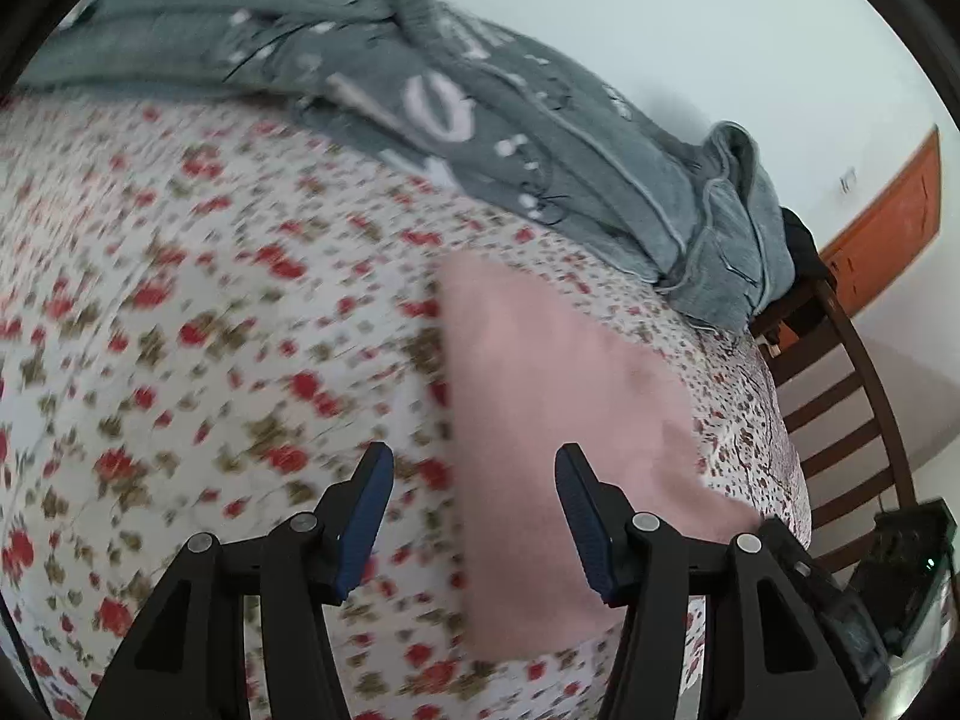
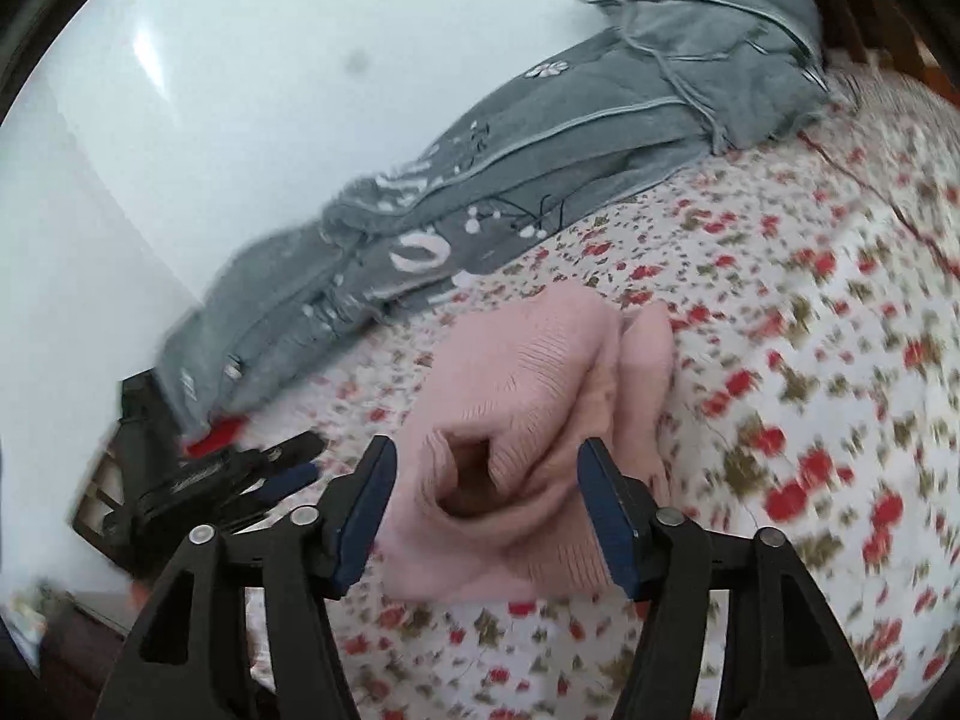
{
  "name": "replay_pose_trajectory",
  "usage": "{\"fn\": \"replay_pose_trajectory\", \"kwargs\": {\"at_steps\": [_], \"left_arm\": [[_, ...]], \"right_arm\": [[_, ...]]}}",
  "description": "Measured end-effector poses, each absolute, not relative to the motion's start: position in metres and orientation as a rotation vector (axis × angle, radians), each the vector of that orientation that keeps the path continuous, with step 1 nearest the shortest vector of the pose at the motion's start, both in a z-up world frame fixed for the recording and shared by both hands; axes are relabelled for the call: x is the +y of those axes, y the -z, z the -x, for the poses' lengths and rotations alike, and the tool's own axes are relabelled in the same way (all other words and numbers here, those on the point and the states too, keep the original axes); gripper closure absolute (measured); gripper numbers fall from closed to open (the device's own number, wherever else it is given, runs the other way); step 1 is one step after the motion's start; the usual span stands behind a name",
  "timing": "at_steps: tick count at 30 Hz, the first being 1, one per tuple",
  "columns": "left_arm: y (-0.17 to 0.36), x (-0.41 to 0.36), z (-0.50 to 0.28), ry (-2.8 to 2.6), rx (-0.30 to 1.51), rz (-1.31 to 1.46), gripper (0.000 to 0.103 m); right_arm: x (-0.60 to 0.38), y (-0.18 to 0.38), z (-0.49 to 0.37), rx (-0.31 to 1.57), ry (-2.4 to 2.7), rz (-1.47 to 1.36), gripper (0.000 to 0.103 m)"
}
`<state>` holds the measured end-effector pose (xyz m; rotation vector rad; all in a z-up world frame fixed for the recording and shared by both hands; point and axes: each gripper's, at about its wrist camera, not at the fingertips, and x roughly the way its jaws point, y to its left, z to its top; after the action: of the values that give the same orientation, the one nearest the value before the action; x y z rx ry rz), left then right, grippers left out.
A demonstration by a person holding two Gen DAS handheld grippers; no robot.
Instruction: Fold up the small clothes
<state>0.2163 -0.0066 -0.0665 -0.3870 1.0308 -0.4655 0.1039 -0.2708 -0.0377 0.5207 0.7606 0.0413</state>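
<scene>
The pink knit garment (image 2: 540, 420) is lying folded on the bed's floral sheet (image 2: 810, 360), and we are holding both grippers tilted downward over it. Our right gripper (image 2: 486, 510) is hovering with its blue-padded fingers (image 2: 363, 516) standing moderately wide apart; the garment's ribbed opening, gaping like a cuff or neck, is sitting in the gap between them in the right wrist view, with the rest of the knit running away beyond the tips. The pads are not pressing on the cloth, though whether the right-side pad is brushing it we cannot tell.

Our left gripper (image 1: 474, 516) is likewise angled down at the bed, its fingers (image 1: 366, 522) parted about halfway and gripping nothing. In the left wrist view the pink garment (image 1: 558, 420) is lying mostly behind the right-side finger and stretching up and away from it, its near edge falling in the gap, while the left-side finger is standing over bare floral sheet (image 1: 180, 330). This view is blurred, so contact with the cloth is unclear.

In the right wrist view the left gripper (image 2: 282, 468) is showing dark and smeared just left of the garment. A grey hooded jacket (image 2: 540, 150) is lying along the far edge of the bed by the wall, well apart from the pink piece.
</scene>
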Motion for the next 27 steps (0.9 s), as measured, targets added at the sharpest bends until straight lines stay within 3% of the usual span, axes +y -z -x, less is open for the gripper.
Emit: {"fn": "replay_pose_trajectory", "kwargs": {"at_steps": [1, 3, 4, 9, 12, 15, 18, 20, 22, 27], "left_arm": [[0.07, 0.0, -0.217, 0.462, 1.035, 0.399, 0.049], [0.076, 0.009, -0.217, 0.454, 1.038, 0.416, 0.049], [0.078, 0.013, -0.217, 0.453, 1.038, 0.424, 0.049], [0.084, 0.021, -0.216, 0.492, 1.033, 0.431, 0.049], [0.088, 0.005, -0.215, 0.538, 1.031, 0.417, 0.049], [0.094, -0.02, -0.21, 0.586, 1.062, 0.397, 0.049], [0.094, -0.035, -0.203, 0.62, 1.058, 0.352, 0.049], [0.093, -0.04, -0.2, 0.618, 1.04, 0.332, 0.049], [0.092, -0.046, -0.202, 0.617, 1.035, 0.333, 0.049], [0.093, -0.055, -0.21, 0.611, 1.046, 0.357, 0.049]], "right_arm": [[-0.261, 0.044, -0.111, 0.779, -0.024, -0.478, 0.041], [-0.246, 0.062, -0.122, 0.836, -0.029, -0.409, 0.06], [-0.239, 0.076, -0.127, 0.881, -0.06, -0.362, 0.096], [-0.273, 0.074, -0.077, 0.673, 0.031, -0.456, 0.095], [-0.273, 0.102, -0.082, 0.789, 0.073, -0.422, 0.092], [-0.26, 0.103, -0.079, 0.768, 0.072, -0.322, 0.091], [-0.262, 0.081, -0.071, 0.759, 0.063, -0.285, 0.072], [-0.272, 0.063, -0.063, 0.704, 0.07, -0.287, 0.053], [-0.283, 0.05, -0.063, 0.668, 0.075, -0.287, 0.047], [-0.291, 0.056, -0.09, 0.677, 0.065, -0.311, 0.049]]}}
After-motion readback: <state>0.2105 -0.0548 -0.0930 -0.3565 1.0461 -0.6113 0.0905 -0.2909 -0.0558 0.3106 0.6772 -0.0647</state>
